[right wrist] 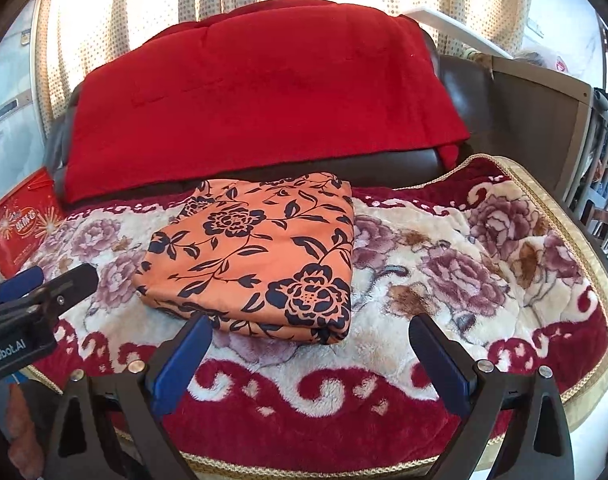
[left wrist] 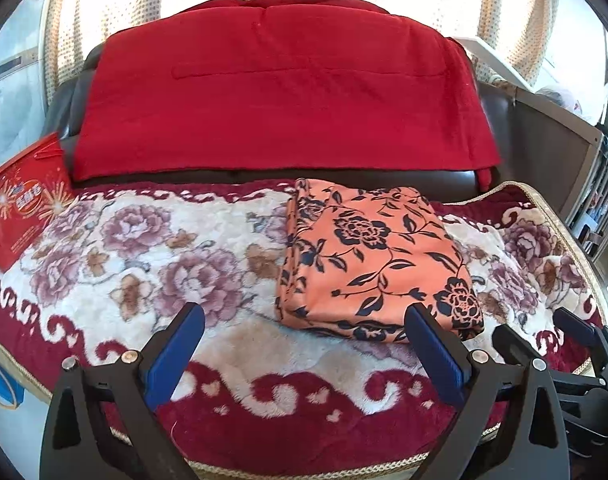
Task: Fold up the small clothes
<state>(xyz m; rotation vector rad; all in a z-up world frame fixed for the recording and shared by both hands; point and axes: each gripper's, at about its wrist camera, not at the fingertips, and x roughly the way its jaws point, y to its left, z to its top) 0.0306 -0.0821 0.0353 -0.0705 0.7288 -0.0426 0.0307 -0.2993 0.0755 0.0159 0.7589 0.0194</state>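
An orange garment with dark navy flowers (left wrist: 375, 256) lies folded into a neat rectangle on the floral plush blanket (left wrist: 152, 240). It also shows in the right wrist view (right wrist: 260, 256). My left gripper (left wrist: 304, 316) is open and empty, just in front of the garment's near left edge. My right gripper (right wrist: 309, 326) is open and empty, its left finger close to the garment's near edge. In the left wrist view the right gripper (left wrist: 543, 326) shows at the lower right. In the right wrist view the left gripper (right wrist: 52, 278) shows at the left edge.
The blanket (right wrist: 463, 264) covers a sofa seat. A red quilt (left wrist: 280, 92) drapes over the dark backrest. A red printed box (left wrist: 20, 208) stands at the left. A grey cabinet and a rack (left wrist: 599, 184) stand at the right. Dotted curtains hang behind.
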